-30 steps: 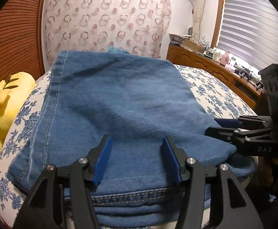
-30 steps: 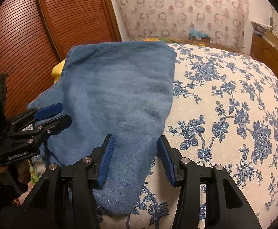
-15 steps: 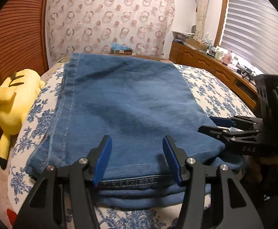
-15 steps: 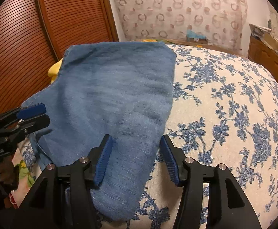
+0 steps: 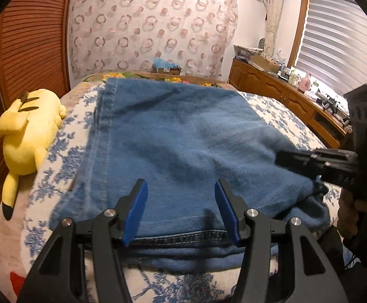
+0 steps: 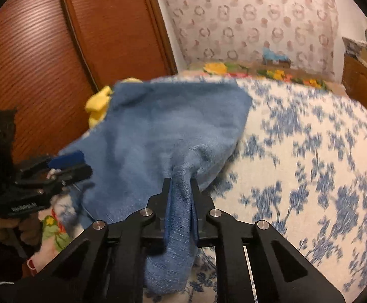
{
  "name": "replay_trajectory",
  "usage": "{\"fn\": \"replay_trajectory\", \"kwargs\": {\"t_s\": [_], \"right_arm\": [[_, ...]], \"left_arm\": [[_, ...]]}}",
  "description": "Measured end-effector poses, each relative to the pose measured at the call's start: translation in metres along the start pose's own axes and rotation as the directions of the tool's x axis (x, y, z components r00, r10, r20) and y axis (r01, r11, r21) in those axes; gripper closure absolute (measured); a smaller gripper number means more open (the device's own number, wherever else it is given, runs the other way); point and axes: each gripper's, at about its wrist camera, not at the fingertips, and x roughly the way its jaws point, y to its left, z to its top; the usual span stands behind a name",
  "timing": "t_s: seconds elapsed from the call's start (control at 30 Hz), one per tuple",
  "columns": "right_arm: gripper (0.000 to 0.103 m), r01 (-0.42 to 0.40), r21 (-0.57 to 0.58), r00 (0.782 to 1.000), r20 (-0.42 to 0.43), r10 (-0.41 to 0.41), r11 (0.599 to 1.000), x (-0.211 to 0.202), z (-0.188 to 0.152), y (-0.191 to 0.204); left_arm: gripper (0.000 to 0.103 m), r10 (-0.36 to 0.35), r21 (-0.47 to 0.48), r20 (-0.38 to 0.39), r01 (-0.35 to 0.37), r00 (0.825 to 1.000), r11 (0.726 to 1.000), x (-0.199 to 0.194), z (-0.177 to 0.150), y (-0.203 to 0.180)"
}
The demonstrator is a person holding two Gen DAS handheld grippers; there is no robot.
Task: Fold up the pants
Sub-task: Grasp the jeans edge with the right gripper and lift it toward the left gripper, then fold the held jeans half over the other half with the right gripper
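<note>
Blue denim pants point(image 5: 183, 139) lie folded on a flowered bedspread point(image 6: 309, 164). In the left wrist view my left gripper point(image 5: 180, 207) hovers open over the pants' near edge, by the stitched hem, with nothing pinched between its blue pads. My right gripper point(image 6: 180, 184) has its jaws closing on a bunched ridge of the pants point(image 6: 158, 126) at their near right corner, and the pads press on the cloth. That corner is pulled up off the bed. The right gripper point(image 5: 284, 157) shows at the pants' right side, and the left gripper point(image 6: 80, 165) at their left.
A yellow plush toy point(image 5: 27, 131) lies on the bed left of the pants. A slatted wooden door point(image 6: 57, 50) stands at the left. A wooden sideboard point(image 5: 284, 96) with clutter runs along the right, under a window blind. A patterned curtain hangs behind the bed.
My right gripper went from open over the pants' corner to closed on a pinch of denim and lifted it. The left gripper rose a little and stayed open.
</note>
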Motion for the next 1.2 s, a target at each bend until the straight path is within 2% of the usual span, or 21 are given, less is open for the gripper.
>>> {"fn": "replay_trajectory", "kwargs": {"t_s": [0.27,0.5,0.77,0.9,1.07,1.13,1.2], "right_arm": [[0.095,-0.042,-0.079,0.997,0.061,0.047,0.996,-0.008,0.037,0.036],[0.095,-0.112,-0.165,0.989,0.073,0.126,0.980,0.011,0.070,0.083],[0.095,-0.205,-0.225,0.977,0.001,0.211,0.952,0.058,0.079,0.136],[0.095,-0.264,-0.211,0.964,-0.079,0.253,0.941,0.088,0.066,0.154],[0.094,-0.282,-0.213,0.956,-0.149,0.254,0.935,0.112,0.048,0.161],[0.092,-0.290,-0.205,0.954,-0.145,0.264,0.935,0.110,0.048,0.159],[0.084,-0.313,-0.178,0.946,-0.144,0.290,0.933,0.105,0.052,0.154]], "left_arm": [[0.048,0.030,-0.010,0.060,-0.029,0.998,1.000,-0.035,0.011,0.020],[0.048,0.087,-0.047,0.097,-0.082,0.992,0.995,-0.062,0.014,0.052],[0.048,0.148,-0.103,0.100,-0.138,0.984,0.985,-0.077,0.006,0.090],[0.048,0.175,-0.140,0.089,-0.161,0.981,0.977,-0.078,-0.002,0.106],[0.048,0.186,-0.164,0.073,-0.172,0.980,0.971,-0.077,-0.011,0.116],[0.048,0.184,-0.165,0.072,-0.171,0.980,0.971,-0.076,-0.012,0.114],[0.048,0.182,-0.163,0.071,-0.168,0.981,0.972,-0.075,-0.011,0.114]]}}
